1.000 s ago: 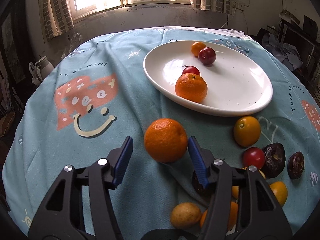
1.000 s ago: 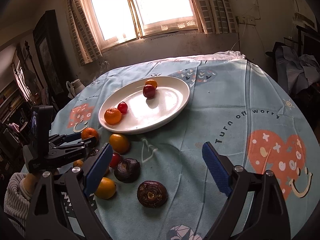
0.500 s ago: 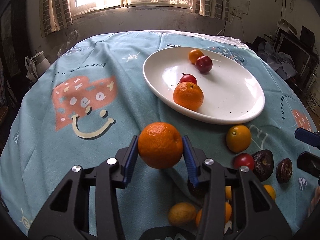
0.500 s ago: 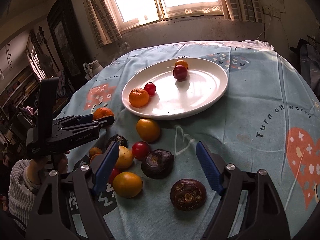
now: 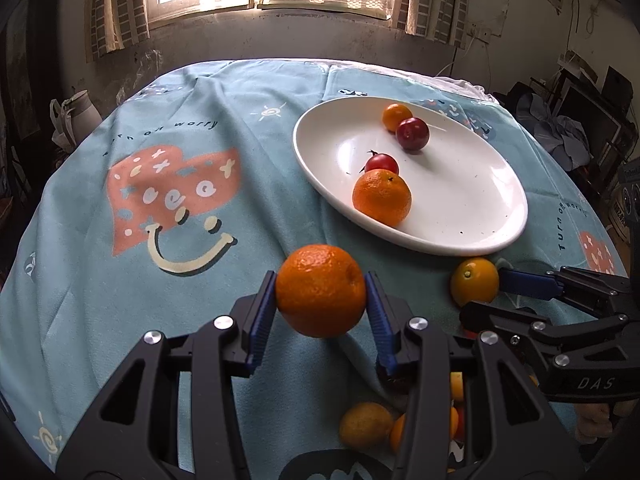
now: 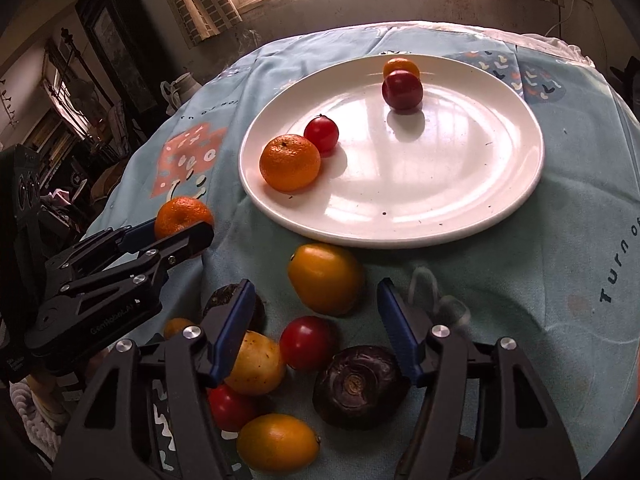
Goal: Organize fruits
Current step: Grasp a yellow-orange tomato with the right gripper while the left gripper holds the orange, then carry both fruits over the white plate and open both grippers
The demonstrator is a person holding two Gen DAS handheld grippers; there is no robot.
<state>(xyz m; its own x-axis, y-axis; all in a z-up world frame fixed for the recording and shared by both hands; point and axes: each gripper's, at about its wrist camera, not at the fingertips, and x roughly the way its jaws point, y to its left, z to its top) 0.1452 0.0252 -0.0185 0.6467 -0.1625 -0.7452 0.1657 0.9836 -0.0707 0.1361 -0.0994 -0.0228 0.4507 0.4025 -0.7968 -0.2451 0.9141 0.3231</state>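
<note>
My left gripper (image 5: 320,300) is shut on a large orange (image 5: 321,290) and holds it above the cloth, short of the white plate (image 5: 480,184). It also shows in the right wrist view (image 6: 182,228), with the orange (image 6: 182,216). My right gripper (image 6: 314,304) is open over a yellow-orange fruit (image 6: 325,278) that lies between its fingers near the plate's (image 6: 460,184) front rim. The plate holds an orange (image 6: 290,162), a red tomato (image 6: 321,132), a plum (image 6: 402,89) and a small orange (image 6: 400,67).
Loose fruit lies on the blue tablecloth (image 5: 120,280) near my right gripper: a red tomato (image 6: 306,342), a yellow fruit (image 6: 256,362), a dark brown fruit (image 6: 358,386), another yellow-orange one (image 6: 278,442). A white jug (image 5: 76,116) stands beyond the table's left edge.
My left gripper closed on the large orange and lifted it off the cloth. My right gripper moved forward and down to straddle the yellow-orange fruit.
</note>
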